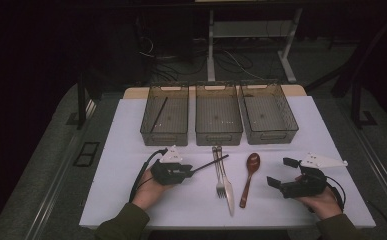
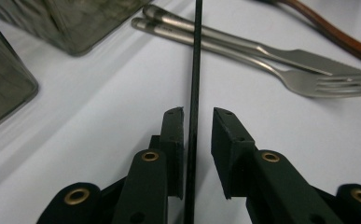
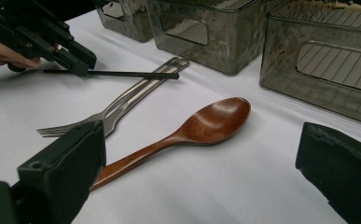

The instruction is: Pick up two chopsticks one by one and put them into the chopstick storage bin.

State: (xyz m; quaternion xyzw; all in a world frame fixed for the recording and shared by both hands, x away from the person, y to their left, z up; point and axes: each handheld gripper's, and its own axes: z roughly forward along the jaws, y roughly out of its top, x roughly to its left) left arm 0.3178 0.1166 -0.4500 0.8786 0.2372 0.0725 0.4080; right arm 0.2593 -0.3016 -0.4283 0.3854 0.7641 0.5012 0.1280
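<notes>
Lab: desk legs point(image 1: 212, 45), floor cables point(image 1: 231, 62)

Both sleeves point(image 1: 123, 220) are olive green, each matte black claw, left claw point(image 1: 193, 170) and right claw point(image 1: 280, 172), carries a grey three-cornered plate point(image 1: 322, 161), brass-ringed screw holes point(image 2: 77, 196) and a trailing black cable point(image 1: 142, 172).

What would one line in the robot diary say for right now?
left gripper: fingers around black chopstick, gap on one side | right gripper: open, by wooden spoon | fork, knife: on table
</notes>
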